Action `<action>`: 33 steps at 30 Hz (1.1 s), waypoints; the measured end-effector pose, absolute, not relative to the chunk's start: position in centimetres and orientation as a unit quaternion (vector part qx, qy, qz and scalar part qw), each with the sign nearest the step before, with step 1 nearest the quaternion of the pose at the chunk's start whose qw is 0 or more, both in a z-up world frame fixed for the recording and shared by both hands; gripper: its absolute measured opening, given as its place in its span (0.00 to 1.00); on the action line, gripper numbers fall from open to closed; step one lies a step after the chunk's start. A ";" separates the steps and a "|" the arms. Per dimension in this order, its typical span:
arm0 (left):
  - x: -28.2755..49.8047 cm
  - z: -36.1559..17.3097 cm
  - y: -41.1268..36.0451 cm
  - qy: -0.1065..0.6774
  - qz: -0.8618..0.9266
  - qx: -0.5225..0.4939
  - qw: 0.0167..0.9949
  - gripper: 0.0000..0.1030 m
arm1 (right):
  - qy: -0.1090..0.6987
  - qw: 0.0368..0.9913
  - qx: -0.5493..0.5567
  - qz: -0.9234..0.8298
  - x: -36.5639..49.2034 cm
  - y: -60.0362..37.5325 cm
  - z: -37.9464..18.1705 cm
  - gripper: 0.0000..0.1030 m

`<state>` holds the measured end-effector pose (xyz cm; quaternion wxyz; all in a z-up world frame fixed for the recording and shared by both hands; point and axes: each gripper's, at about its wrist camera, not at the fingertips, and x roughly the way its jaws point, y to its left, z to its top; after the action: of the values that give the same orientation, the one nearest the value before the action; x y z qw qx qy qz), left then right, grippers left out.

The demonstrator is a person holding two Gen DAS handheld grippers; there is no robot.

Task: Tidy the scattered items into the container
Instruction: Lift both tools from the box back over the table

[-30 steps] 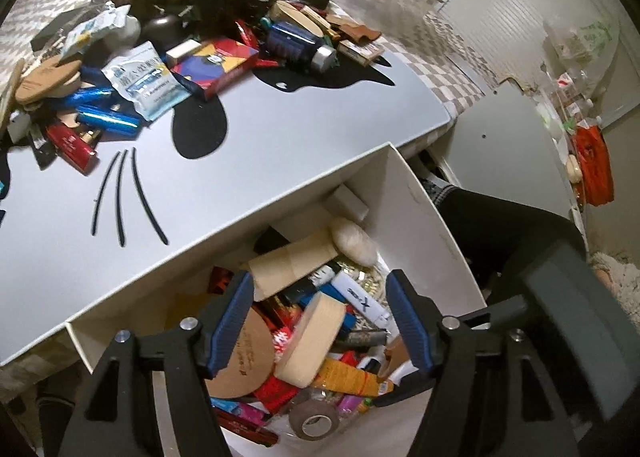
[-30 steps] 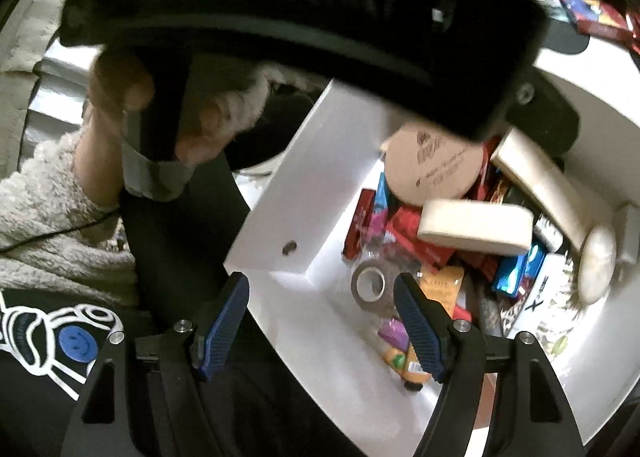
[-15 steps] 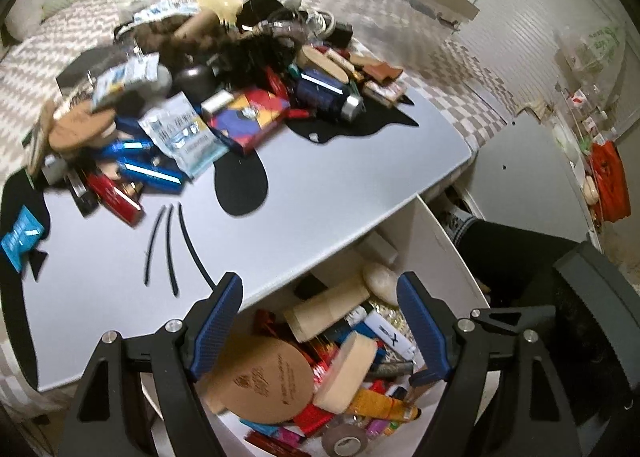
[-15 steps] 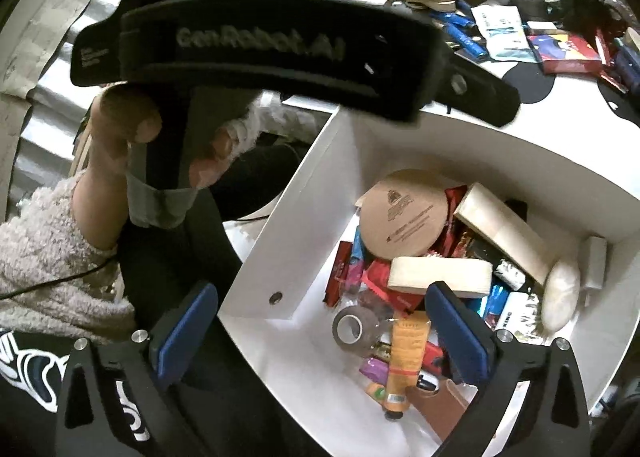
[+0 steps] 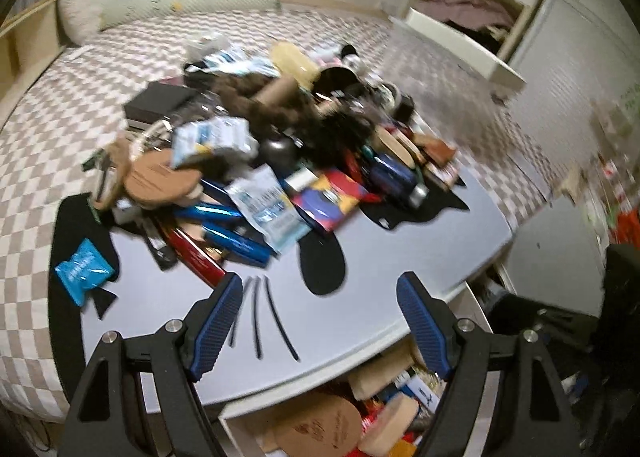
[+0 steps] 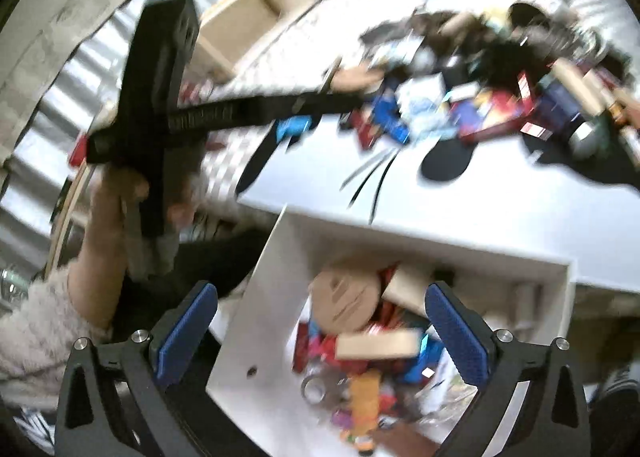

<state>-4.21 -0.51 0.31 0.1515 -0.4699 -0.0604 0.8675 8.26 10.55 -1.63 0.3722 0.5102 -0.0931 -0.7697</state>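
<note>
Left hand-held gripper (image 5: 319,321), spread wide and holding nothing, is hovering over the white bench (image 5: 360,297), pointing ahead at the messy pile of small things (image 5: 260,161).

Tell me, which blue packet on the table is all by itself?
The small bright blue packet near the table's left edge. The other blue wrappers lie tangled in the big pile.

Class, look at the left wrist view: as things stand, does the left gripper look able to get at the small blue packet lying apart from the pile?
Probably yes. The left gripper is open and empty above the table, and the blue packet lies alone at the table's left edge, with nothing on top of it; the pile sits further back.
</note>
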 end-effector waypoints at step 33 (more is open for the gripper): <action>-9.5 -1.1 -13.3 -0.031 0.905 -0.416 -0.080 0.77 | -0.069 0.137 0.415 -0.897 -9.4 20.2 -0.4 0.52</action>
<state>-9.48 -13.32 -1.12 -0.0805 -0.4155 -0.0306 0.9055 -9.44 20.19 -0.38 0.1368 0.4148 -0.0692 -0.8969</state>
